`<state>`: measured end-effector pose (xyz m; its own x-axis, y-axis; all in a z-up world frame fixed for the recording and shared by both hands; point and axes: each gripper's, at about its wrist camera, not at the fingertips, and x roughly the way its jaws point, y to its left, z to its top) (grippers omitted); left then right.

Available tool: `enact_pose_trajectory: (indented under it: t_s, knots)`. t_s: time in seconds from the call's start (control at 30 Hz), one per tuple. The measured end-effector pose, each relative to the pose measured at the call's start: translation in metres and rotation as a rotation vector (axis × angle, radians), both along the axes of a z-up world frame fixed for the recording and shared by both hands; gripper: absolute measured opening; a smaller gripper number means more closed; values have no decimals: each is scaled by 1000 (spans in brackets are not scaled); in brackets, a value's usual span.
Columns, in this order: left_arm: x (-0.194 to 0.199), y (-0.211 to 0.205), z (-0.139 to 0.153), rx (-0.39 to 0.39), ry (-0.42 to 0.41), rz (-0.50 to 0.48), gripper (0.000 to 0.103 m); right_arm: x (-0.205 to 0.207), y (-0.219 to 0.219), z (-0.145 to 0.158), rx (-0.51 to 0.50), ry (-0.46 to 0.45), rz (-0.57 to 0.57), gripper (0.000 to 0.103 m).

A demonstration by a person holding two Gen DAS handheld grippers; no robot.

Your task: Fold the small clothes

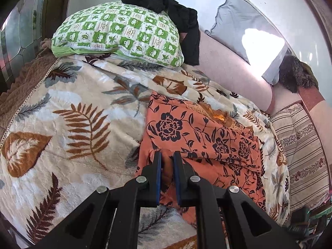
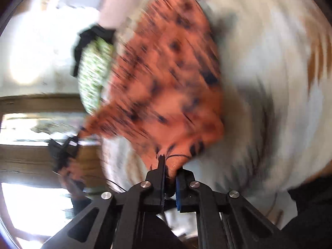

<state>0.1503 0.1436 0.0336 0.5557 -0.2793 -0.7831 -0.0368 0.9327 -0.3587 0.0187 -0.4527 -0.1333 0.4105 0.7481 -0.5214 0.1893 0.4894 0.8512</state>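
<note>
An orange garment with black flowers [image 1: 199, 137] lies partly folded on a leaf-print blanket [image 1: 83, 112] on a bed. My left gripper [image 1: 167, 155] is shut on the garment's near left edge, with cloth bunched between its blue pads. In the blurred right wrist view my right gripper [image 2: 171, 164] is shut on another part of the same orange garment [image 2: 166, 72], which hangs stretched out ahead of it above the blanket [image 2: 269, 83]. The left gripper [image 2: 64, 147] shows as a dark shape at the garment's far corner.
A green checked pillow [image 1: 118, 33] with a black garment [image 1: 178, 14] on it lies at the head of the bed. A pink bolster [image 1: 232, 66], a grey cushion [image 1: 238, 20] and a striped mattress [image 1: 300, 145] are on the right. A brown bedspread [image 1: 25, 83] is on the left.
</note>
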Motion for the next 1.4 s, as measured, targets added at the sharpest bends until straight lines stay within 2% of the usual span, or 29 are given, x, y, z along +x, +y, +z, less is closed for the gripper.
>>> enact_pose_trajectory:
  t_s: [0.17, 0.33, 0.37, 0.43, 0.47, 0.5, 0.53, 0.6, 0.63, 0.67, 0.7, 0.73, 0.8, 0.9, 1.0, 1.07, 1.17, 1.23, 1.27, 1.3, 1.33, 1.4]
  knots:
    - [27, -1, 9, -25, -16, -26, 11, 75, -39, 60, 17, -170, -61, 8]
    - [101, -1, 1, -46, 4, -9, 11, 197, -56, 91, -14, -250, -119, 8]
    - [120, -1, -7, -47, 22, 1, 11, 222, -58, 90, -24, -249, -125, 8]
    - [165, -1, -35, -8, 75, 54, 14, 274, -64, 71, -23, -190, -152, 10]
    - [183, 0, -49, 13, 82, 89, 14, 301, -61, 59, -52, -155, -162, 11]
    - [202, 1, -66, 45, 97, 117, 19, 323, -59, 42, -114, -134, -172, 11]
    - [219, 4, -84, 70, 145, 143, 22, 337, -63, 23, -161, -113, -199, 12]
    - [234, 9, -111, 123, 258, 177, 23, 340, -75, -11, -182, -28, -197, 27]
    - [228, 12, -113, 112, 250, 170, 24, 332, -73, -15, -181, -49, -208, 42]
    - [220, 13, -110, 101, 212, 148, 26, 323, -72, -12, -174, -102, -193, 65]
    - [209, 14, -105, 116, 182, 127, 32, 315, -68, -6, -187, -138, -160, 71]
    - [196, 16, -100, 143, 166, 118, 34, 306, -68, 2, -239, -155, -144, 73]
    - [168, 20, -92, 135, 146, 86, 36, 283, -73, 17, -309, -193, -139, 74]
    - [130, 17, -87, 65, 150, 26, 45, 260, -81, 20, -352, -172, -129, 74]
    - [103, 4, -91, 38, 150, -33, 47, 238, -73, 14, -339, -137, -33, 74]
    - [98, -5, -103, 42, 168, -60, 47, 234, -63, 9, -366, -140, 21, 74]
    - [107, -15, -131, 34, 250, -48, 47, 247, -50, -11, -370, -96, 53, 74]
    - [108, -20, -130, 51, 227, -21, 46, 255, -45, -27, -375, -37, 43, 74]
    - [109, -23, -127, 73, 222, -23, 41, 254, -45, -27, -361, -45, 29, 71]
    - [112, -26, -127, 83, 232, -36, 15, 255, -39, -23, -357, -67, 49, 61]
    - [116, -29, -129, 84, 252, -45, 12, 255, -34, -21, -372, -58, 67, 30]
    - [123, -32, -130, 92, 279, -29, 10, 259, -29, -20, -403, -36, 78, 26]
